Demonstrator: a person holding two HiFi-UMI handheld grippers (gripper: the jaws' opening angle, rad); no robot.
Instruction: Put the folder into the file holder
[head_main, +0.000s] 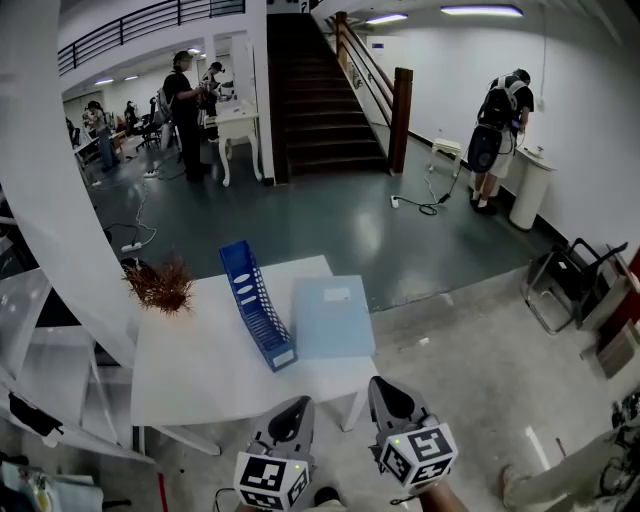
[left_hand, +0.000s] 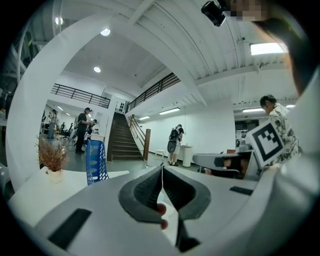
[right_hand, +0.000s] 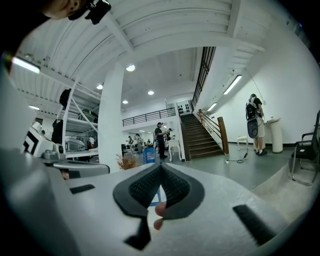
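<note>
A light blue folder (head_main: 333, 316) lies flat on the white table (head_main: 200, 370), near its right edge. To its left, touching it, a blue file holder (head_main: 256, 305) stands upright with its open side facing the folder. The holder also shows in the left gripper view (left_hand: 96, 162) and, small and far, in the right gripper view (right_hand: 149, 155). My left gripper (head_main: 299, 402) and right gripper (head_main: 379, 381) hover side by side just off the table's near edge, pointing level toward it. Each is shut with nothing between its jaws, seen in their own views as left gripper (left_hand: 161, 168) and right gripper (right_hand: 160, 165).
A dried brown plant (head_main: 160, 284) stands at the table's far left corner. A thick white pillar (head_main: 60, 200) rises to the left. Beyond are a staircase (head_main: 320, 90), people standing (head_main: 497, 130), and a dark chair (head_main: 575, 280) at right.
</note>
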